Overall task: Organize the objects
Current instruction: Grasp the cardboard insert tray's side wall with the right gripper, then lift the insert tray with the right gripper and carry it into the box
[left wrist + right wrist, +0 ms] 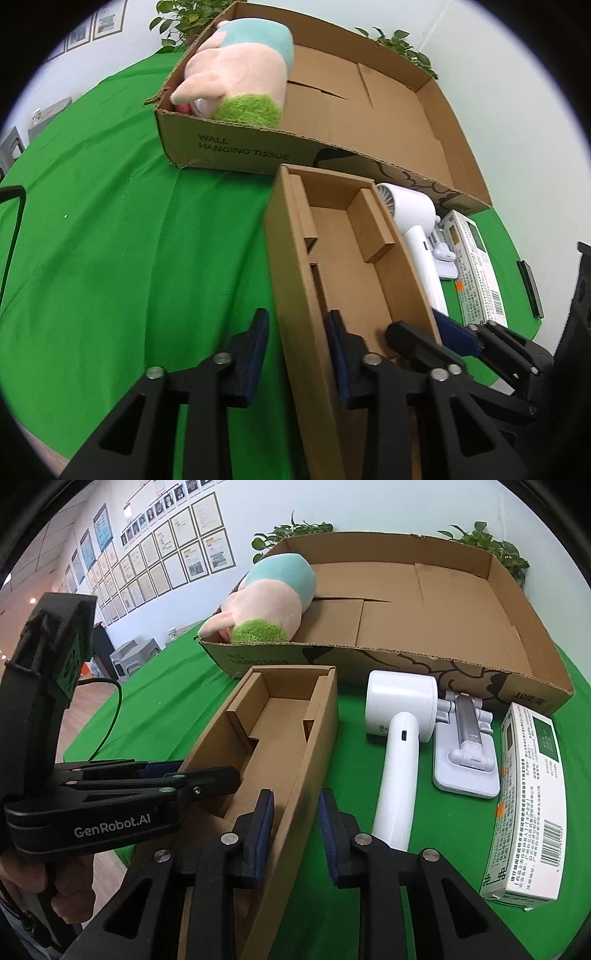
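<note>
Pinching opposite long walls of the narrow cardboard box (280,746), your left gripper (299,354) and right gripper (295,834) each clamp one wall between their pads

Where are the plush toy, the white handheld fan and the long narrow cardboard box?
plush toy (271,602): right wrist view, on its pink middle.
white handheld fan (400,701): right wrist view, on its round head.
narrow cardboard box (354,266): left wrist view, on its inner floor.
</note>
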`<act>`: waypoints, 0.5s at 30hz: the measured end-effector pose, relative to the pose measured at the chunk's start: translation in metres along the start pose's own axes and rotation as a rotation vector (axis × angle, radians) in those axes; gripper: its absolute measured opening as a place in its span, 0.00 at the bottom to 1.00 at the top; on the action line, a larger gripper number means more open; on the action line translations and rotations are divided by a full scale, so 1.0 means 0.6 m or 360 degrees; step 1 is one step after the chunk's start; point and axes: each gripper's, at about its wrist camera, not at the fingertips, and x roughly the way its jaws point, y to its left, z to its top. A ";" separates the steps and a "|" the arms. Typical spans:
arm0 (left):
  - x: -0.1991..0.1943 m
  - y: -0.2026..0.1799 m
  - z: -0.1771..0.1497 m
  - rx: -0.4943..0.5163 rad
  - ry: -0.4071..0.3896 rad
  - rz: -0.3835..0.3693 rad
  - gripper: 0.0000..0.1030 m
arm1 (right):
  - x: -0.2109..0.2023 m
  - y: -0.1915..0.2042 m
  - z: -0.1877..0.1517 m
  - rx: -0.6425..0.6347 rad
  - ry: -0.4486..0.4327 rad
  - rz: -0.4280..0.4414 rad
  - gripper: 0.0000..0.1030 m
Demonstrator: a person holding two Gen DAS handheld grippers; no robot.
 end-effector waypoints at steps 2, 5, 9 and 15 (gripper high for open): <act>-0.001 -0.009 -0.002 0.0045 -0.0011 0.0024 0.19 | 0.006 0.003 -0.002 -0.0013 0.0029 0.0009 0.23; -0.003 -0.017 -0.004 0.0080 -0.0020 0.0075 0.17 | 0.008 0.003 0.000 -0.0009 0.0049 0.0000 0.22; -0.007 -0.023 -0.006 0.0103 -0.0018 0.0110 0.16 | 0.005 0.007 -0.005 -0.0022 0.0036 -0.0024 0.20; -0.029 -0.042 -0.004 0.0145 -0.0076 0.0154 0.16 | -0.018 0.005 0.000 -0.0002 -0.0052 -0.0023 0.18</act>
